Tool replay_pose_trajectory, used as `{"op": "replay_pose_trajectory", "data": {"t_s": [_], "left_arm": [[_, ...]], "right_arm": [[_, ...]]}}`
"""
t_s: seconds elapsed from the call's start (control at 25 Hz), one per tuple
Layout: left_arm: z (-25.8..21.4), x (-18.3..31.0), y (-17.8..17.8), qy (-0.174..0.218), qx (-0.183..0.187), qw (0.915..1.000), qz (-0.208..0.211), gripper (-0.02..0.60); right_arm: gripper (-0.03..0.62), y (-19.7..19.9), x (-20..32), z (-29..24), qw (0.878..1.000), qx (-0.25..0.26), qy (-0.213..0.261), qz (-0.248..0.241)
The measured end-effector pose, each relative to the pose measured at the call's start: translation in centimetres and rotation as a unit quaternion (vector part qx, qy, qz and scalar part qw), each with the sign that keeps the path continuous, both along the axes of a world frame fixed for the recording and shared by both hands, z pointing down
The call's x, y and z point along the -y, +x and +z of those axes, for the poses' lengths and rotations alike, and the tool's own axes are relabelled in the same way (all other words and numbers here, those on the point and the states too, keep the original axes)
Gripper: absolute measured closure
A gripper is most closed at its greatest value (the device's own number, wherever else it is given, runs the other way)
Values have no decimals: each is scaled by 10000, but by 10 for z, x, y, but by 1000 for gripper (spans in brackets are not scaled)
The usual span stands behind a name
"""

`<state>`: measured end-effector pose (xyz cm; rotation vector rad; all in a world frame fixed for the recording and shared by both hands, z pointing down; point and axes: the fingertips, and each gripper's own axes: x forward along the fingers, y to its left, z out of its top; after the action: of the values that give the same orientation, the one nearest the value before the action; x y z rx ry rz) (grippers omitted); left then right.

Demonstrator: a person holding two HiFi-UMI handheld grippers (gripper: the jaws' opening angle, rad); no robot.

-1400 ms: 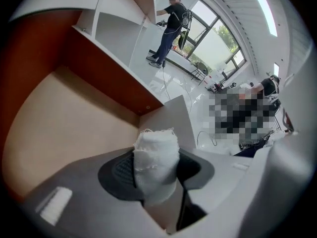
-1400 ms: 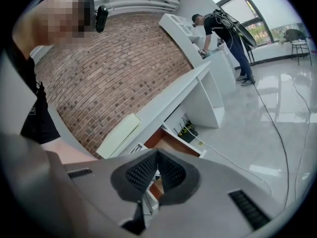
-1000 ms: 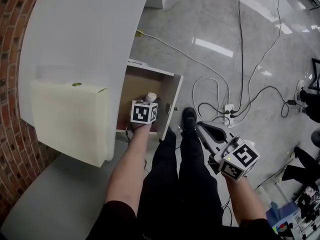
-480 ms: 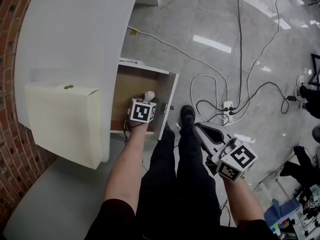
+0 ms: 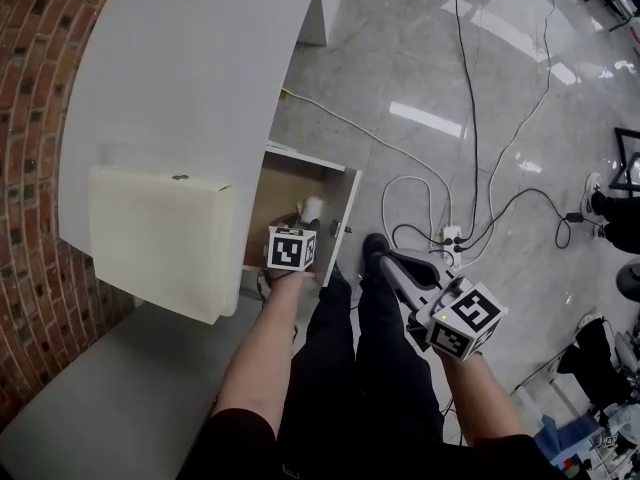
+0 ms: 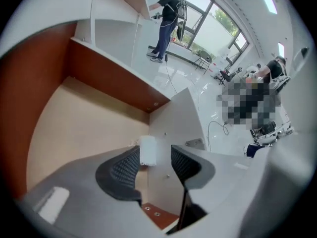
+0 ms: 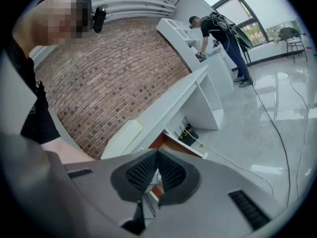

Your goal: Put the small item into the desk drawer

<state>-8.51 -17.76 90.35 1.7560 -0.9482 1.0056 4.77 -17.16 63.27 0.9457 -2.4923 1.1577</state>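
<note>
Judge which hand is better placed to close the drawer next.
Left, probably: the left claw hangs over the open drawer, jaws just opened with the white item between them; the right claw, shut, sits off beside the leg.

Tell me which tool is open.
The left tool, above the open drawer: its jaws have just been opening, with the small white item between them, not clamped. The right tool is shut.
</note>
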Motion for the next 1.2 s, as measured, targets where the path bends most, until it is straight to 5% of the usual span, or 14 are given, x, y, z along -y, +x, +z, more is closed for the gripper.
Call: {"op": "replay_pose_trajectory", "data": {"t_s": [0.48, 0.68, 0.88, 1.2], "left_arm": [[-123, 11, 26, 921, -180, 9945, 464, 387], [-174, 17, 29, 1250, -621, 9898, 284, 472], [-219, 14, 33, 1432, -1038, 9839, 268, 488], [-280, 4, 27, 1876, -1204, 9747, 146, 547]], "right_arm": [[582, -8, 0, -84, 9978, -48, 520, -401], [582, -8, -2, -106, 9969, -86, 623, -481], [582, -5, 1, -128, 9954, -132, 804, -507], [582, -11, 13, -168, 9909, -133, 1204, -594]]}}
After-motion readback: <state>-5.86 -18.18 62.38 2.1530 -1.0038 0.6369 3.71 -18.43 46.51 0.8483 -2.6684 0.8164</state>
